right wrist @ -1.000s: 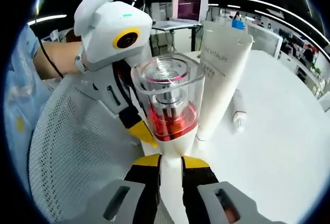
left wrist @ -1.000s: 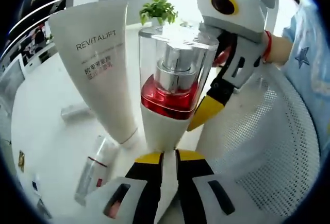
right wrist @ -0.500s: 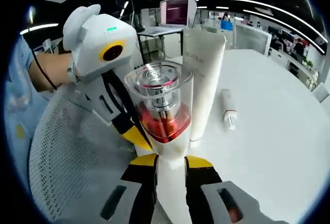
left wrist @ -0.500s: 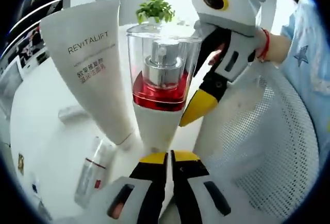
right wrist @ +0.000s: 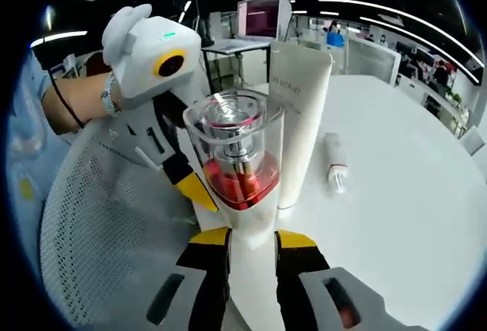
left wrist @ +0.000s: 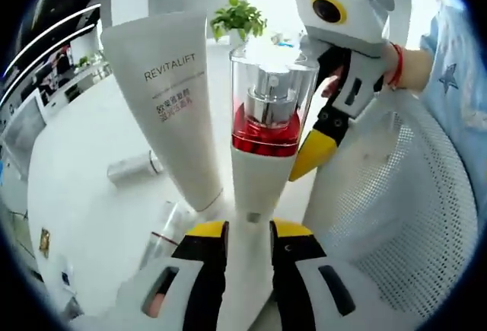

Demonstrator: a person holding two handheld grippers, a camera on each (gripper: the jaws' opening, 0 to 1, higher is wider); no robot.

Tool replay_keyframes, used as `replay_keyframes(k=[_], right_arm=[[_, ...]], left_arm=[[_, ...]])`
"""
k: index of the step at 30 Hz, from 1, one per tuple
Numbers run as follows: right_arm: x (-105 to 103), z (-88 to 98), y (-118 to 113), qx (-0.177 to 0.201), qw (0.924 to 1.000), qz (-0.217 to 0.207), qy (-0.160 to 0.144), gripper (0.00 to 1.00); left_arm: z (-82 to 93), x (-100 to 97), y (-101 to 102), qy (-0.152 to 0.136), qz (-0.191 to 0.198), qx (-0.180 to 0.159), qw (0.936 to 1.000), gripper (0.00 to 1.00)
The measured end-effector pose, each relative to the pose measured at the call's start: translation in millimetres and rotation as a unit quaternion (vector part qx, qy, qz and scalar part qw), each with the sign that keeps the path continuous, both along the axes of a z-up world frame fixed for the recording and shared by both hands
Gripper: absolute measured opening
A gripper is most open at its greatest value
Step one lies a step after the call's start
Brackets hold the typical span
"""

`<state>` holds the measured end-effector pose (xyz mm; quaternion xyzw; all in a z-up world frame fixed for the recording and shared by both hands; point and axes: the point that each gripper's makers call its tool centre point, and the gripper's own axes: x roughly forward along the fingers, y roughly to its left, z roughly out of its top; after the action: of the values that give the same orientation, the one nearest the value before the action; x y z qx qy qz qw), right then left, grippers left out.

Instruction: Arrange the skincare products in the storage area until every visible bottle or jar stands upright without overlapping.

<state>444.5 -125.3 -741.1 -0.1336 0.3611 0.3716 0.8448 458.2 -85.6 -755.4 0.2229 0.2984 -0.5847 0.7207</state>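
Observation:
A pump bottle [left wrist: 262,129] with a white body, red middle and clear cap stands upright on the white table, beside the mesh basket. My left gripper [left wrist: 249,232] is open, its yellow tips either side of the bottle's foot. My right gripper [right wrist: 253,238] is shut on the white base of the pump bottle [right wrist: 240,171]. Its yellow finger also shows in the left gripper view, where the right gripper [left wrist: 312,156] touches the bottle's side. In the right gripper view the left gripper [right wrist: 199,192] sits at the bottle's lower left. A white Revitalift tube [left wrist: 171,103] stands cap-down just behind the bottle.
A white mesh basket [left wrist: 396,209] curves around beside the bottle and shows as the basket [right wrist: 99,217] in the right gripper view. A silver tube [left wrist: 133,167] and a clear tube with a red band [left wrist: 163,236] lie on the table. A small plant [left wrist: 237,17] stands far back.
My left jaws have spread apart and that camera has drawn back a little, so the bottle looks smaller. The right gripper keeps its hold; the bottle now stands straighter.

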Motion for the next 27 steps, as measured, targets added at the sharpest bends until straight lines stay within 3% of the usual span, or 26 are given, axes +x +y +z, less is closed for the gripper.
replay_keyframes(k=[12, 27], right_arm=[[1, 3.3, 0, 0.0, 1.0, 0.001, -0.006, 0.19], [2, 14.1, 0, 0.017, 0.9993, 0.003, -0.033, 0.22]], left_arm=[[3.2, -4.2, -12, -0.023, -0.018, -0.01, 0.9995, 0.21], [2.6, -5.6, -16, -0.025, -0.021, -0.012, 0.9994, 0.22]])
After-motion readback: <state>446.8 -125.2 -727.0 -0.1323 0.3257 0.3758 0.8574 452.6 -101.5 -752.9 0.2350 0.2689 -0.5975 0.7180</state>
